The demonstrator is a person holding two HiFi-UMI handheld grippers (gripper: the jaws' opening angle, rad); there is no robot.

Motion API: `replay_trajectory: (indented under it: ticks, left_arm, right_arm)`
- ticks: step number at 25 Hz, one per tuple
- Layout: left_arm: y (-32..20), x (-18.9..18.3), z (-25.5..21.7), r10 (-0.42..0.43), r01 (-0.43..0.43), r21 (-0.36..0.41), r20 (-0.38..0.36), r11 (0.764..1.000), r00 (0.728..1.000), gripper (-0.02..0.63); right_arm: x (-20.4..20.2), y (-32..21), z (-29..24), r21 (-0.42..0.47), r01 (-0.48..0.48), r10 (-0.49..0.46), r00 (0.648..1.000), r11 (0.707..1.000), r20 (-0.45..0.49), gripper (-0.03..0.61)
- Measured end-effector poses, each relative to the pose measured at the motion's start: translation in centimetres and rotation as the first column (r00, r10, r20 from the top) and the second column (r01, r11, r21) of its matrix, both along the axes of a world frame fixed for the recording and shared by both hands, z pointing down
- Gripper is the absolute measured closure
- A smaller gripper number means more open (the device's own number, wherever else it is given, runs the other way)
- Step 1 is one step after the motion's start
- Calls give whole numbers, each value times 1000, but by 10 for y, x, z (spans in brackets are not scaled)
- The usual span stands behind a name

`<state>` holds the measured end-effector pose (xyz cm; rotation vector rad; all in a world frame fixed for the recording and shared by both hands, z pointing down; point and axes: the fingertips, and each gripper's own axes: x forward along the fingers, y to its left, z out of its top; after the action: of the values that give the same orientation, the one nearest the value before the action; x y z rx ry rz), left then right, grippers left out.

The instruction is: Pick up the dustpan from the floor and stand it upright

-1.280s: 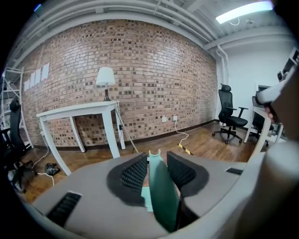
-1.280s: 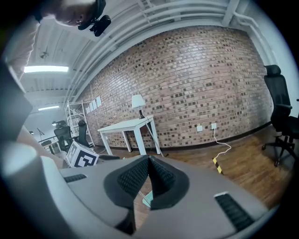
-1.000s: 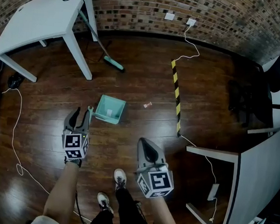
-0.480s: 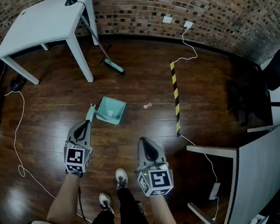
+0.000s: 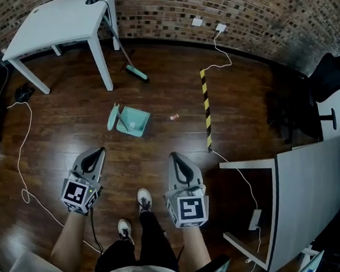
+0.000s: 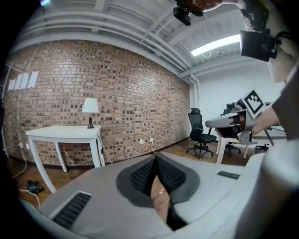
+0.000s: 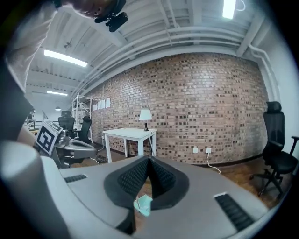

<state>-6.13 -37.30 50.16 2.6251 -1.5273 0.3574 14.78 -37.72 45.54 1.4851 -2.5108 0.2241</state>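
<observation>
Head view: left gripper [image 5: 96,151] and right gripper [image 5: 174,156] are hovering shut and empty, well apart from the teal dustpan [image 5: 131,122], which is sitting on the floor [image 5: 162,90] ahead. Risk, as I'm judging it: with nothing supporting it, the dustpan's handle weight could tip it over.

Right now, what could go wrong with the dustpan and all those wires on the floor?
The dustpan sits free on the floor. The left gripper and the right gripper are both shut and away from it, so it might tip over. The white cable loops across the floor near the person's shoe, so a careless step could snag it.
</observation>
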Motion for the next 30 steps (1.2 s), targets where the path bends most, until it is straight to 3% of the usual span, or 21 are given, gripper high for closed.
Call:
replay_trajectory:
  ticks: [5,14,19,21,26,30]
  left_arm:
    - [69,-36,-52,-19,18,22,6,1000,1000,621]
    - [180,-65,-179,102,-119,227,88,967,991,620]
    - [240,-52,-217,160,-192,249,142,949,977,618]
    - [252,-52,-223,135,-160,253,116,954,984,617]
    - [255,-75,-216,-33,30,249,8,968,999,617]
    - [261,-62,-225,-70,80,267,-48,960,996,615]
  right_arm:
    - [-16,63,-62,115,20,-23,999,993,26,592]
    - [-51,190,-177,245,26,-49,995,969,85,592]
    - [-45,240,-205,276,39,-57,997,960,60,592]
    - [-36,248,-207,275,15,-38,996,961,76,592]
    - [-26,257,-218,289,16,-52,992,957,118,592]
    - [-7,263,-233,314,22,-63,991,949,120,592]
